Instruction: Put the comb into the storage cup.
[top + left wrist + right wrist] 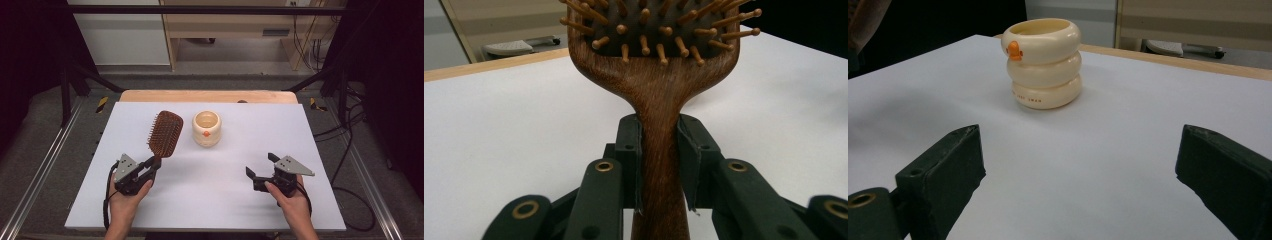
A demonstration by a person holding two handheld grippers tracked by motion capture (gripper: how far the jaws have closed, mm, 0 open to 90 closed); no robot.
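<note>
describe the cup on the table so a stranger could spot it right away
On the white table, look to the middle of its far half, just right of the wooden hairbrush. The cup there is cream, open-topped, shaped like three stacked rings, with a small orange mark under its rim.

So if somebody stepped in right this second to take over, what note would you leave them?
Left gripper: shut on the handle of the wooden hairbrush, bristles up.
Right gripper: open, holding nothing, pointed at the cream cup.
The cup stands upright mid-table, mouth open, just right of the brush head.
Done: brush gripped.
Left, probably: stand the brush in the cup; the right gripper may need to steady it.
</note>
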